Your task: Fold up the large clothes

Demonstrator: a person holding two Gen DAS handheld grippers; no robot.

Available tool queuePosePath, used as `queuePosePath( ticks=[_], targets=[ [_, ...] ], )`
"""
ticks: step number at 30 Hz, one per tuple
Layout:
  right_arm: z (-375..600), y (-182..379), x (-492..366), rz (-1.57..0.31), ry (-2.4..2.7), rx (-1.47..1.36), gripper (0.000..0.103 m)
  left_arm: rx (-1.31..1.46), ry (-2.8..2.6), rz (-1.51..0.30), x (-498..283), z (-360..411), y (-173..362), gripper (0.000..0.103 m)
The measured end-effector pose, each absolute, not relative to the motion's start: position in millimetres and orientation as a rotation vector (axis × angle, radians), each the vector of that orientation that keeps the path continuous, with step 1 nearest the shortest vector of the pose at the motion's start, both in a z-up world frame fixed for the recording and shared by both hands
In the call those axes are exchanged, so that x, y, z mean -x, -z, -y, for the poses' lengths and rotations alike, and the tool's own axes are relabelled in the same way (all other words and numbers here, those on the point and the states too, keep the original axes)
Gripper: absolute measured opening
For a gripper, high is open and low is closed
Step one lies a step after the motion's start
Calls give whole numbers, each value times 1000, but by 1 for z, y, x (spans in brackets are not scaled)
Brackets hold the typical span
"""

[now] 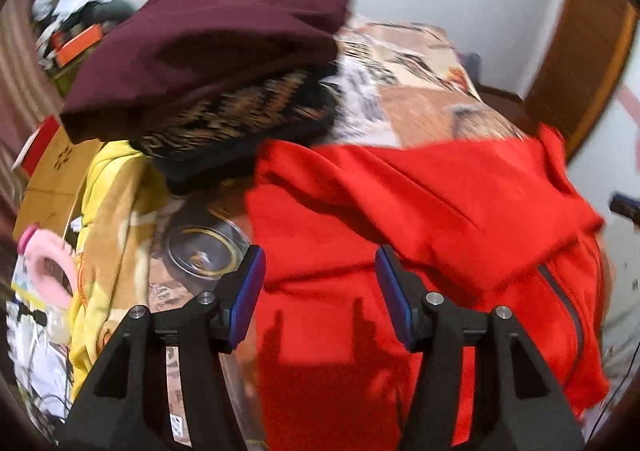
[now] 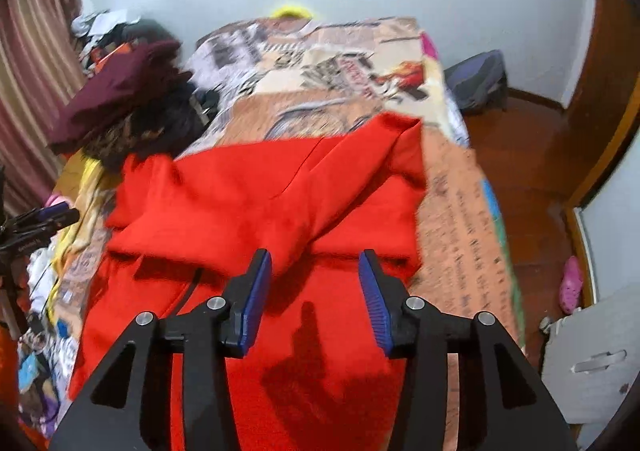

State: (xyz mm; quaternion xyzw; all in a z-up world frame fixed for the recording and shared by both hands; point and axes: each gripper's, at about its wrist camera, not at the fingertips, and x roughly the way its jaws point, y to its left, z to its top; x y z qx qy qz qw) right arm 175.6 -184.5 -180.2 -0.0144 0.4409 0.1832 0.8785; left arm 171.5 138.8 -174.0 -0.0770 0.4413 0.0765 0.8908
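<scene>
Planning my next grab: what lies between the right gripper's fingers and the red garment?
Nothing. In the right wrist view the right gripper hangs open above the red garment, with only its shadow on the cloth.

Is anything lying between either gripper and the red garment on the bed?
Nothing visible. The left gripper and right gripper both hang open directly over the red garment, with only air between. The folded clothes pile sits off to the side.

left claw (image 1: 320, 297) open, empty | over red garment (image 1: 420, 211) | bed (image 1: 420, 99)
</scene>
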Motion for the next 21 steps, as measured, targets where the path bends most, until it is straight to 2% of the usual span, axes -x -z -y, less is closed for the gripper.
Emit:
queuePosePath(
  ticks=[5,15,21],
  targets=[
    [192,179,-204,-905,-324,-7,52,305,-184,-911,-204,-173,181,56],
    [184,207,-294,-1003,-280,-81,52,362,-267,-961,-285,-183,224,56],
    [191,235,-333,-1064,-263,-119,52,349,-350,-1013,-301,-199,264,58]
  ],
)
